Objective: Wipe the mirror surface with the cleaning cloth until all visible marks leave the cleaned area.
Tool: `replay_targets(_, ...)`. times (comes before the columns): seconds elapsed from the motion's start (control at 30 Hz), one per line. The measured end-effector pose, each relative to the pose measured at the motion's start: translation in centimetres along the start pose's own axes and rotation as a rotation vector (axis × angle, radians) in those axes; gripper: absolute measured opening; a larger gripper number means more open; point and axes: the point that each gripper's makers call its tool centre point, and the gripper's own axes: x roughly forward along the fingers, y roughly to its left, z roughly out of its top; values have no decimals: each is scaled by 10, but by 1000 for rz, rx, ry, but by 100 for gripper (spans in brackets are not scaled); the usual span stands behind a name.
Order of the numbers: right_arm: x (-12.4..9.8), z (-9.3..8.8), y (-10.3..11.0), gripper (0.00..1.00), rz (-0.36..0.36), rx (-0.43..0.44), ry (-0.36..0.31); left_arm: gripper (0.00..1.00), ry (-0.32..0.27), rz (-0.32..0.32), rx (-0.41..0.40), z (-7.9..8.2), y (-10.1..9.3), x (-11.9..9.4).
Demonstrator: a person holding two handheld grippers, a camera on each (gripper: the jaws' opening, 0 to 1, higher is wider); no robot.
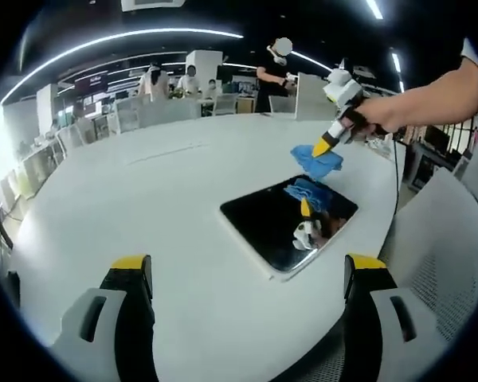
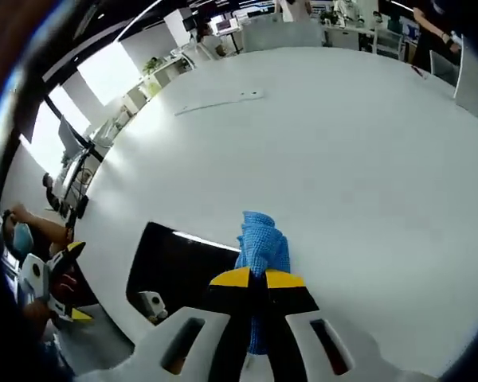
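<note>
A dark square mirror [image 1: 287,223] lies flat on the white table [image 1: 143,207], near its right edge. In the left gripper view my right gripper [image 1: 323,148] hangs just above the mirror's far corner, shut on a blue cleaning cloth [image 1: 317,161] whose reflection shows in the glass. My left gripper [image 1: 247,274] stands open at the near side of the table, short of the mirror, with nothing between its jaws. In the right gripper view the right gripper [image 2: 253,278] pinches the blue cloth [image 2: 262,247] beside the mirror [image 2: 183,267]. The left gripper [image 2: 60,282] shows at the left.
White chairs [image 1: 223,103] and a partition [image 1: 315,97] stand at the table's far side, with people behind. A grey mesh chair back [image 1: 438,263] sits at the right. A thin strip [image 2: 219,102] lies on the far table surface.
</note>
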Motion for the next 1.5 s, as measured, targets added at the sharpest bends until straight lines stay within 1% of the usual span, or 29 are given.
replay_targets(0.1, -17, -4, -12, 0, -3, 33, -13, 99, 1, 3, -6, 0, 0, -1)
replay_targets(0.13, -18, -5, -13, 0, -4, 35, -14, 99, 1, 3, -6, 0, 0, -1)
replay_targets(0.2, -24, -12, -23, 0, -12, 48, -14, 99, -5, 4, -7, 2, 0, -2)
replay_targets(0.23, -23, -14, -27, 0, -22, 49, -11, 99, -7, 6, -9, 2, 0, -2)
replay_targets(0.33, -13, -32, -45, 0, -60, 70, 27, 99, -3, 16, -14, 1, 2, -2)
replay_targets(0.37, -10, -37, -48, 0, -71, 68, 36, 99, -7, 20, -9, 2, 3, -2)
replay_targets(0.43, -4, -46, -52, 0, -86, 60, 58, 99, -38, 41, 13, 9, 6, -5)
replay_targets(0.5, 3, -55, -55, 0, -95, 65, 78, 99, -36, 46, -4, 8, 7, -6)
replay_targets(0.57, 7, -61, -57, 0, -104, 68, 83, 99, -40, 64, -18, 9, 12, -8)
replay_targets(0.63, 10, -66, -58, 0, -116, 80, 88, 99, -65, 84, -19, 14, 16, -10)
replay_targets(0.67, 12, -69, -54, 0, -117, 76, 87, 99, -78, 91, -21, 17, 17, -12)
replay_targets(0.73, 17, -71, -49, 0, -107, 86, 88, 99, -82, 103, -21, 17, 19, -13)
replay_targets(0.8, 22, -76, -46, 0, -120, 50, 99, 99, -80, 102, -28, 16, 18, -12)
replay_targets(0.87, 26, -79, -51, 0, -154, -26, 96, 99, -79, 103, -30, 16, 19, -12)
replay_targets(0.9, 25, -75, -48, 0, -129, -68, 77, 99, -77, 103, -33, 15, 19, -12)
replay_targets(0.97, 25, -77, -48, 0, -142, -48, 89, 99, -70, 103, -40, 13, 19, -12)
replay_targets(1.0, 24, -77, -48, 0, -138, -61, 81, 99, -70, 105, -47, 13, 20, -12)
replay_targets(1.03, 25, -76, -48, 0, -133, -76, 68, 99, -84, 115, -90, 14, 23, -13)
replay_targets(1.1, 23, -76, -48, 1, -108, -73, 58, 99, -122, 160, -131, 20, 36, -18)
replay_targets(1.13, 22, -74, -45, 4, -87, -88, 45, 99, -133, 166, -155, 23, 39, -20)
replay_targets(1.17, 17, -67, -43, 12, -66, -101, 6, 99, -151, 169, -205, 28, 42, -22)
replay_targets(1.2, 13, -59, -43, 19, -59, -117, -35, 99, -153, 166, -217, 30, 42, -23)
replay_targets(1.27, -3, -44, -42, 33, -39, -145, -119, 99, -155, 161, -200, 37, 46, -27)
replay_targets(1.3, -10, -38, -40, 38, -22, -173, -157, 99, -173, 160, -158, 45, 48, -30)
replay_targets(1.33, -17, -33, -39, 44, -12, -202, -188, 99, -181, 158, -136, 49, 49, -32)
replay_targets(1.37, -25, -30, -39, 51, -7, -236, -216, 99, -179, 153, -128, 51, 50, -33)
replay_targets(1.4, -34, -24, -33, 56, 30, -312, -268, 99, -170, 146, -123, 52, 52, -35)
replay_targets(1.47, -47, -27, -30, 68, 57, -421, -306, 99, -151, 129, -110, 47, 57, -36)
replay_targets(1.5, -51, -30, -28, 72, 75, -449, -318, 99, -146, 126, -112, 45, 58, -38)
